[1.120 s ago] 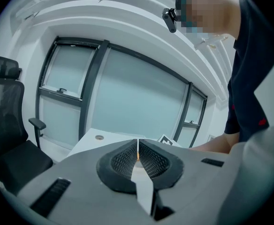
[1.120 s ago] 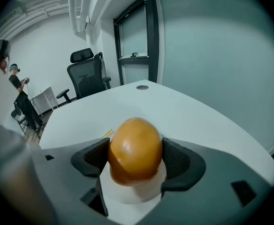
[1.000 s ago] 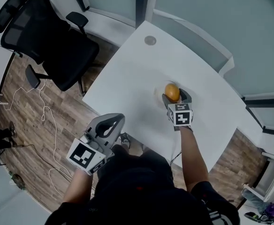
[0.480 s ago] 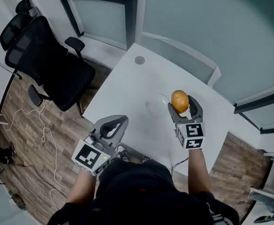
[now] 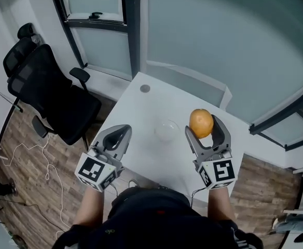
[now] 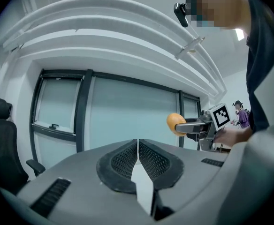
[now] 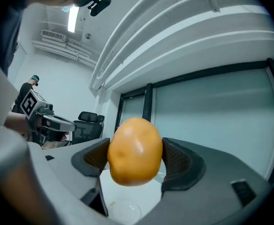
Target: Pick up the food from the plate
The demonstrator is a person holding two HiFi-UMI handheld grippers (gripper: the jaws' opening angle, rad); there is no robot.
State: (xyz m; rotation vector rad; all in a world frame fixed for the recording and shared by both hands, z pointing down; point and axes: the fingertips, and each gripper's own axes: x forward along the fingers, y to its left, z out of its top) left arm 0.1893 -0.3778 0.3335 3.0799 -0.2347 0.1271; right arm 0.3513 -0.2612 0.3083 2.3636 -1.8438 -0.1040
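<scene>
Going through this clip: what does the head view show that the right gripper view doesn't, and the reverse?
Only the head view shows the white table's full outline and the wood-pattern floor around it. Only the right gripper view shows the bright ceiling strip light and, up close, the padded jaws pressed on both sides of the food. Both show the round orange food shut in the right gripper, the transparent plate on the table, the black office chair and the left gripper.
</scene>
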